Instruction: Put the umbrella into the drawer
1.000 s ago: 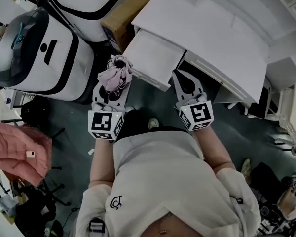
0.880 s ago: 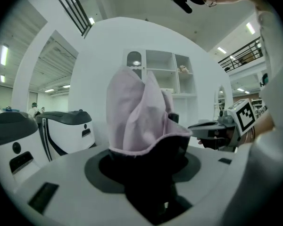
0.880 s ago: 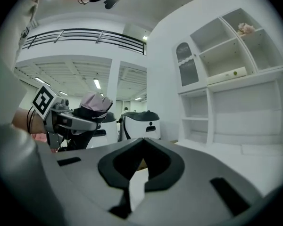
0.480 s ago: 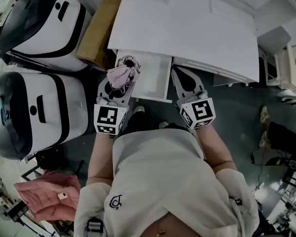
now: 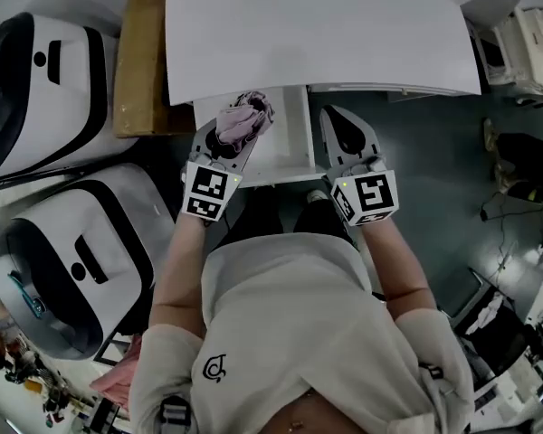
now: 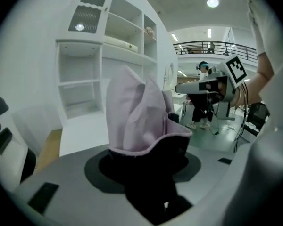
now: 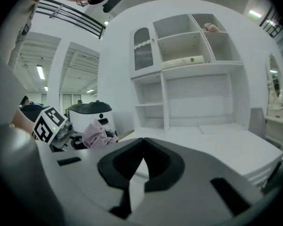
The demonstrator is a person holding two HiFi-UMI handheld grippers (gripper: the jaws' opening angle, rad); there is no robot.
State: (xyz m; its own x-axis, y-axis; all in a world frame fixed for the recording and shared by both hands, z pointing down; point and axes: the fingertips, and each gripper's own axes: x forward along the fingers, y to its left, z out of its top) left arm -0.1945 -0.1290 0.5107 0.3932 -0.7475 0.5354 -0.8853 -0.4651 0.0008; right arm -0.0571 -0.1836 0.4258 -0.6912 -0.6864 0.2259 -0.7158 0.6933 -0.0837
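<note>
A folded pink umbrella [image 5: 242,120] is clamped in my left gripper [image 5: 239,132], which is shut on it. It hangs over the left part of the open white drawer [image 5: 288,143], which is pulled out from under the white desk [image 5: 317,34]. In the left gripper view the umbrella [image 6: 137,117] stands up between the dark jaws and hides their tips. My right gripper [image 5: 337,120] is just right of the drawer, shut, with nothing in it; its jaws meet at the tips [image 7: 144,142]. The right gripper view also shows the umbrella [image 7: 96,134] at the left.
Two large white-and-black machines [image 5: 36,80] [image 5: 72,251] stand left of the desk, with a brown cardboard box [image 5: 140,57] against the desk's left side. White shelves [image 7: 188,69] rise behind the desktop. Dark floor lies to the right, with clutter [image 5: 525,161].
Both grippers have come forward to the desk. The umbrella, earlier short of the drawer's corner, now hangs over the open drawer. The right gripper stays shut beside the drawer.
</note>
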